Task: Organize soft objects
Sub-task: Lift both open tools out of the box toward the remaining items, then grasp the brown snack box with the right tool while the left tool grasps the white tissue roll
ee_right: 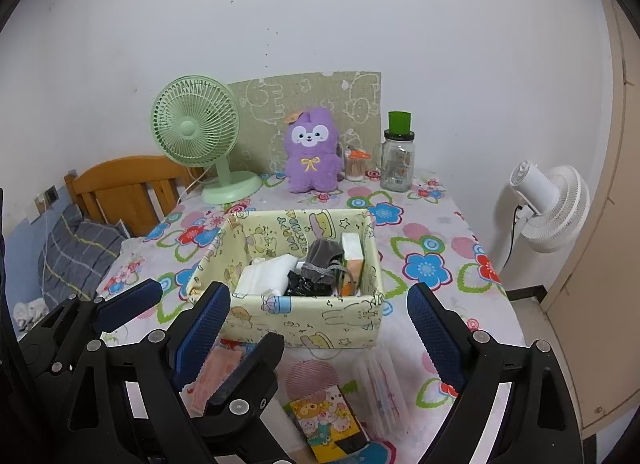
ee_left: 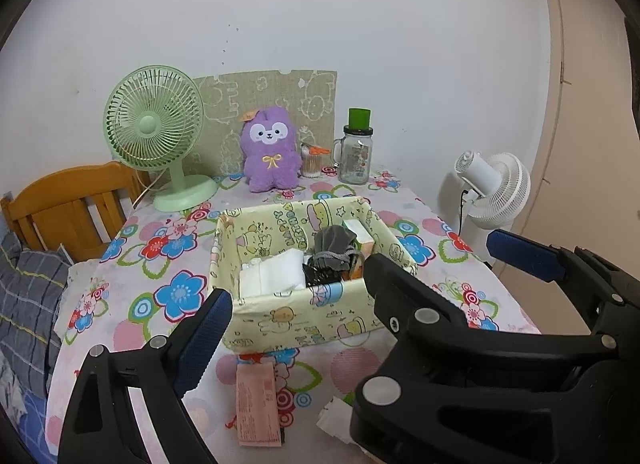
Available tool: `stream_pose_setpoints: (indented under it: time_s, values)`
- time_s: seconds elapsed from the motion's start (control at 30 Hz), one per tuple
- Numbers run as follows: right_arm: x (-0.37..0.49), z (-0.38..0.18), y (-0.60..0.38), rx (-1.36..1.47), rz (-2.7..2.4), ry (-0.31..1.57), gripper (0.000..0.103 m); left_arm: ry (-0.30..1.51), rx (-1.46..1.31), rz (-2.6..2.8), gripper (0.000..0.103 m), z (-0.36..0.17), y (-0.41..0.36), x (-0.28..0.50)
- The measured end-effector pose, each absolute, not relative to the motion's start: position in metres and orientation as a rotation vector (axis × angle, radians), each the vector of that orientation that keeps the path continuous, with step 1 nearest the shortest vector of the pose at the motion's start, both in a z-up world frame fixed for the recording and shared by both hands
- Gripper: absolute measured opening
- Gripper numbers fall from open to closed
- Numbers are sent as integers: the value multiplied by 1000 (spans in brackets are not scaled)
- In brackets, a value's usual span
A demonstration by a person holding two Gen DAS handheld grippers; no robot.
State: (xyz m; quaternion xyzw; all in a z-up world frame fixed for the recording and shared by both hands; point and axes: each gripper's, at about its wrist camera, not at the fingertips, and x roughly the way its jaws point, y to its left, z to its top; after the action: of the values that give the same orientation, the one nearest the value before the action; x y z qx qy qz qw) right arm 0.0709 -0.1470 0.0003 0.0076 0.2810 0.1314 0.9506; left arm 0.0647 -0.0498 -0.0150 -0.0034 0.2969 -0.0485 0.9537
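Note:
A yellow cartoon-print fabric box stands mid-table and holds a white folded cloth, a grey pouch and a small carton. A purple plush toy sits at the back. In front of the box lie a pink packet, a cartoon tissue pack and a clear plastic packet. My left gripper and right gripper hover side by side before the box, fingers interleaved, both open with no object held. The left gripper's right finger is hidden in its own view.
A green desk fan stands back left, with a glass jar with a green lid and a cotton-swab holder back right. A white fan stands off the table's right edge. The wooden headboard and bedding lie left.

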Motion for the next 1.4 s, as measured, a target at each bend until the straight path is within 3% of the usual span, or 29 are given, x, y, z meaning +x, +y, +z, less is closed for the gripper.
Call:
stream_pose_setpoints:
  time_s: [1.4]
  values:
    - [47, -81, -161, 45, 282, 681, 92, 735, -57, -85, 94, -95, -56, 43]
